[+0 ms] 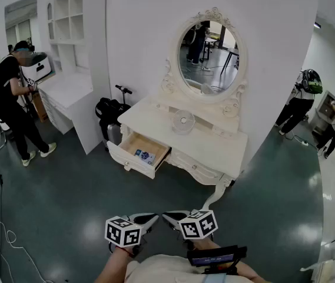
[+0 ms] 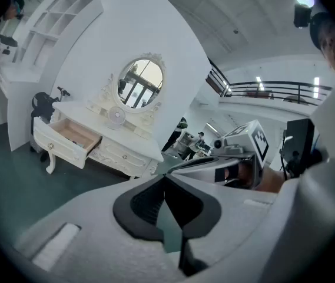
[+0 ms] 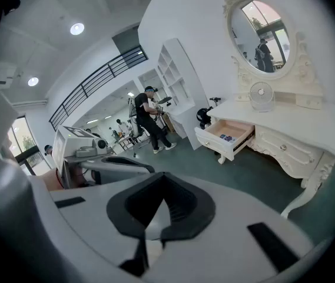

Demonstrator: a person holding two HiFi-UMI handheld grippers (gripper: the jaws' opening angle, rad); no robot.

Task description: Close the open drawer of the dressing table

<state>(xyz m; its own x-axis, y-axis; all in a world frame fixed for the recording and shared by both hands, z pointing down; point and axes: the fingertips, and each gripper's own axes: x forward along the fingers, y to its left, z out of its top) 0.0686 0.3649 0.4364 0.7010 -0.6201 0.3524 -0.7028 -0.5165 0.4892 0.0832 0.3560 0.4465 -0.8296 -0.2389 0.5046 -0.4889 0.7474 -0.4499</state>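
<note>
The white dressing table (image 1: 214, 149) with an oval mirror (image 1: 209, 55) stands against the wall ahead. Its left drawer (image 1: 139, 153) is pulled out, with a small blue item (image 1: 145, 155) inside. The open drawer also shows in the left gripper view (image 2: 73, 135) and in the right gripper view (image 3: 229, 133). My left gripper (image 1: 148, 219) and right gripper (image 1: 172, 218) hover side by side at the bottom, well short of the table over the dark floor. The left gripper (image 2: 165, 176) has its jaws shut on nothing, and so does the right gripper (image 3: 163, 175).
A small round fan (image 1: 182, 121) sits on the tabletop. A black bag and scooter (image 1: 111, 112) stand left of the table beside a white shelf desk (image 1: 67, 87). A person (image 1: 14, 99) stands at far left, others (image 1: 299, 102) at right. A cable (image 1: 2, 240) lies on the floor.
</note>
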